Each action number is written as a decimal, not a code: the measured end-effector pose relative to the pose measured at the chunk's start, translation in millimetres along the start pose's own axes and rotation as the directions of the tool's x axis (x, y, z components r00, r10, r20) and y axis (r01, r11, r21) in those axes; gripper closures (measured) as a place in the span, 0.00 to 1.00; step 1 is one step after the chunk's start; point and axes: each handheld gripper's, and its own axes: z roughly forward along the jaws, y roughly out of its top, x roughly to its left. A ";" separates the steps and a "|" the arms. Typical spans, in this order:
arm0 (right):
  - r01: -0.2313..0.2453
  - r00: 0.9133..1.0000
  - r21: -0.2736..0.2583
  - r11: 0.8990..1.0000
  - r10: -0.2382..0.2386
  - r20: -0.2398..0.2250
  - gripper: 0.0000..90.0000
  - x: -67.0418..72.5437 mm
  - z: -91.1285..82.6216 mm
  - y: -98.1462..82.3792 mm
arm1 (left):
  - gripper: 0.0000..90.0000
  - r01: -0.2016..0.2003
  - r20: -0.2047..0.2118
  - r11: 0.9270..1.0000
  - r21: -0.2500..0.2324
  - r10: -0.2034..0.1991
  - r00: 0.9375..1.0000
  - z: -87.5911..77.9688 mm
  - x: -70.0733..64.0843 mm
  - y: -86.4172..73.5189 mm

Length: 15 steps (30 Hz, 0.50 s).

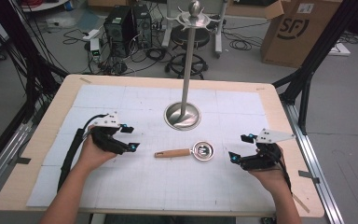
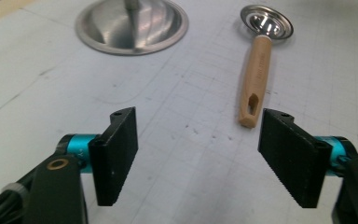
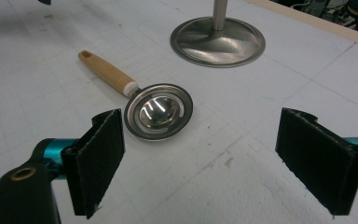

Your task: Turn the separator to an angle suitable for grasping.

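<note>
On the white gridded bench (image 1: pixel 121 186), a steel-bowled strainer spoon (image 1: pixel 186 152) with wooden handle lies between both grippers; left gripper (image 1: pixel 131 137) and right gripper (image 1: pixel 240 147) fingers spread, holding nothing. The left gripper view reveals the handle's hanging slot.

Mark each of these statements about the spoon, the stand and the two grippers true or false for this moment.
1. The spoon lies flat on the table between the two grippers. True.
2. The left gripper is clamped on the spoon's wooden handle. False: its fingers stand apart with nothing between them, and the handle's end lies just beyond them on the table.
3. The spoon hangs from a hook on the stand. False: it lies on the table in front of the stand's round base.
4. The right gripper is open and holds nothing. True.
5. The spoon's metal bowl points toward the right gripper. True.
</note>
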 end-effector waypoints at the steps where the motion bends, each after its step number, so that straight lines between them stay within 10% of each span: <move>1: 0.002 1.000 0.000 1.000 -0.002 -0.001 0.16 0.1 1.2 0.6 | 0.28 0.005 -0.010 1.000 -0.008 -0.006 1.000 -4.3 1.5 -1.5; 8: 0.001 1.000 0.002 1.000 -0.001 -0.005 0.16 -1.2 4.0 1.5 | 0.20 0.038 -0.071 0.998 -0.056 -0.042 0.997 -22.9 9.4 -8.5; 15: -0.003 1.000 -0.012 1.000 0.003 -0.004 0.16 -3.0 0.5 1.7 | 0.13 0.040 -0.039 0.994 -0.099 -0.044 0.998 -28.5 8.9 -9.5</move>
